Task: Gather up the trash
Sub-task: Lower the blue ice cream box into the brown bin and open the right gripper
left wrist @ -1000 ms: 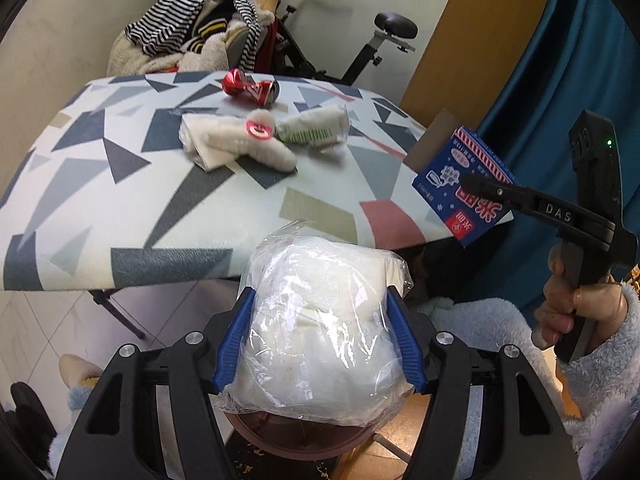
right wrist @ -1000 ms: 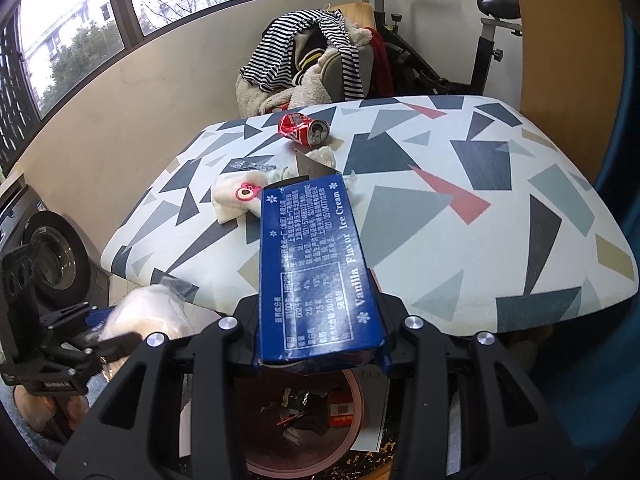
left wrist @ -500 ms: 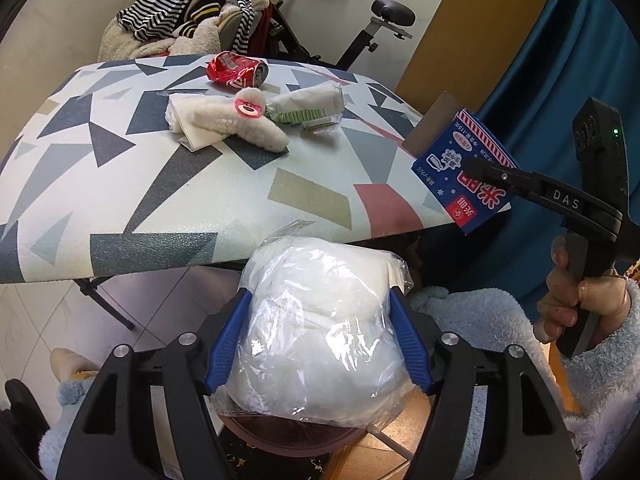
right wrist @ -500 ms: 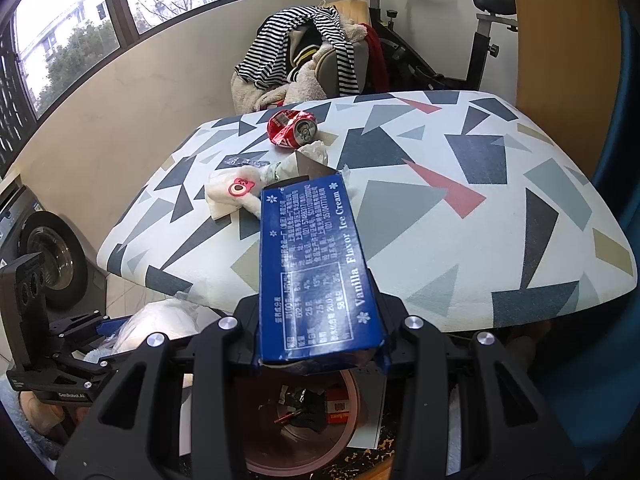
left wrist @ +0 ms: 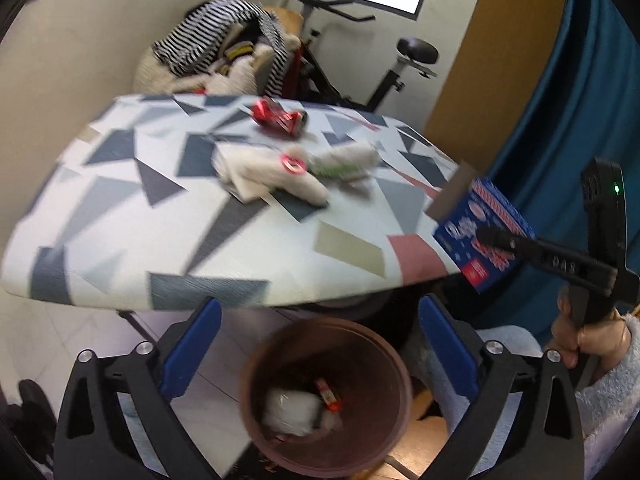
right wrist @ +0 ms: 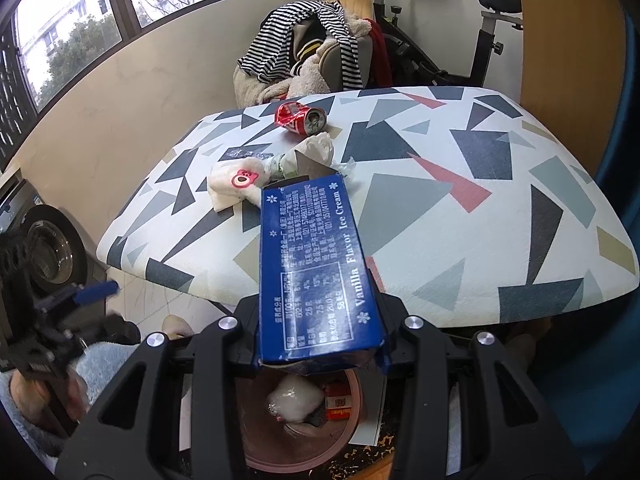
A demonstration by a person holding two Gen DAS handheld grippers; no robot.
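Left hand-held gripper (left wrist: 320, 346) spread, one bag (left wrist: 292, 412) binned, one can (right wrist: 300, 117) tabled

Our left gripper (left wrist: 320, 340) has black skeletal arms, silver screws and blue finger pads (left wrist: 192, 346). Right of the bin (left wrist: 256, 420), our right gripper (left wrist: 486, 236) reads what looks like "DAS", glows green, above a fluffy pale-blue sleeve (left wrist: 608, 408).

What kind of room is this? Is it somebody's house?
Most likely a room in someone's home, maybe a sunroom or laundry corner. An exercise bike stands by the wall, clothes are heaped on a chair, and what looks like a washing machine sits by the patterned table.
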